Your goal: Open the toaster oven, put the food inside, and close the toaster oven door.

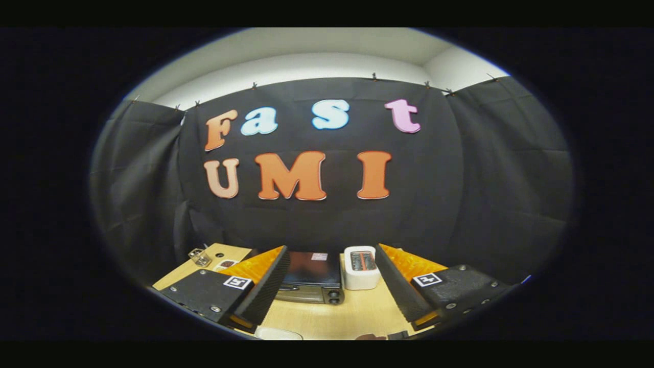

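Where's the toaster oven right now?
In the gripper view the toaster oven sits on the wooden table, beyond the open gripper and between its fingers, door closed, with a white toaster just to its right.

Black, silver-fronted toaster oven (310, 280): left end hidden behind the left finger (263, 286) of the hand-held gripper (327, 291); door state not discernible. White plastic pop-up toaster (360, 268): right side partly hidden behind the right finger (398, 289). Small clear object (199, 257) on the light wooden table (332, 317): too small to identify. White rounded item (278, 334) and dark reddish item (370, 337) at the table's near edge: cut off, unidentifiable.
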